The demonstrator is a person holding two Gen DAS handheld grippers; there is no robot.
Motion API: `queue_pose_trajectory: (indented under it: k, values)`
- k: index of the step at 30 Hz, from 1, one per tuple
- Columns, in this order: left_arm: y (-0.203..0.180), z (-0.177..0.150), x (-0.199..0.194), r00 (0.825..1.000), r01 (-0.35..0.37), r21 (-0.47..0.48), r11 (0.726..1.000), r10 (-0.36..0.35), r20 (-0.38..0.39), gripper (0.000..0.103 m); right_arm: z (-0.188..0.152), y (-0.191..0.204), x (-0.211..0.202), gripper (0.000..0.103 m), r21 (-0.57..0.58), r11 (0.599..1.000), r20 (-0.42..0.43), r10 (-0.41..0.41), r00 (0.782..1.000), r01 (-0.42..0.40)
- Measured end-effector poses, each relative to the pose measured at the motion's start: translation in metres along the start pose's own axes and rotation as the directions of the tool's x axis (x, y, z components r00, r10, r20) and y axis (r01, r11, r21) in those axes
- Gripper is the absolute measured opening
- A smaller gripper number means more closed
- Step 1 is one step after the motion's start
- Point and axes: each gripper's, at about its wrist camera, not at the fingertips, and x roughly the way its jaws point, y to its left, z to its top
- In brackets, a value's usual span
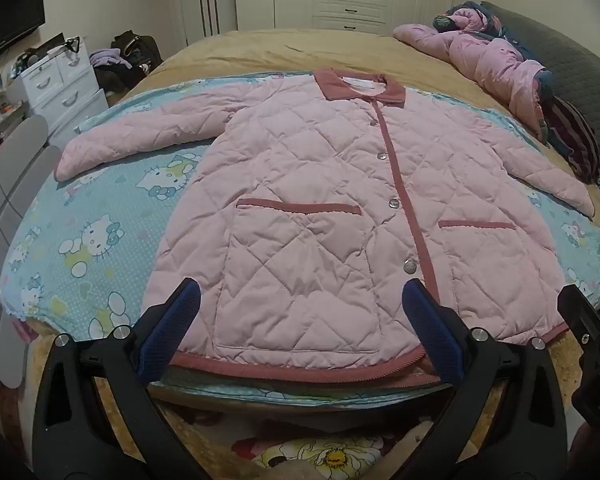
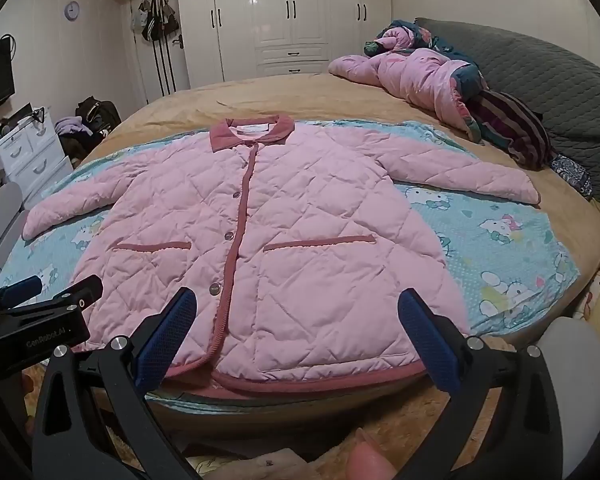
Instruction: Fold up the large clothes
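Note:
A pink quilted coat [image 1: 320,208] with a darker pink collar, trim and two pocket bands lies flat and buttoned, front up, both sleeves spread out, on a blue cartoon-cat sheet [image 1: 100,240]. It also shows in the right wrist view [image 2: 284,248]. My left gripper [image 1: 302,320] is open, held just above the coat's hem, left of the button line. My right gripper [image 2: 298,324] is open over the hem right of the button line. Each gripper shows in the other's view, the right one [image 1: 592,320] and the left one [image 2: 44,296]. Neither holds anything.
The sheet [image 2: 500,248] lies on a tan bed cover [image 2: 300,96]. A heap of pink and dark clothes [image 2: 440,80] lies at the far right by a grey headboard [image 2: 560,92]. White drawers [image 1: 64,80] stand left; wardrobes stand behind.

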Motion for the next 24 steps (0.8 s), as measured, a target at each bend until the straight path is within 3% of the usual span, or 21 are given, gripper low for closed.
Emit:
queue_pose_trajectory:
  k: [24]
  values:
    - [0.0001,0.0000,0.0001,1.000,0.000,0.000,1.000,0.000,0.002,0.095,-0.0013,0.0054,0.0038,0.099,-0.003,1.000,-0.005,0.010,1.000,-0.010]
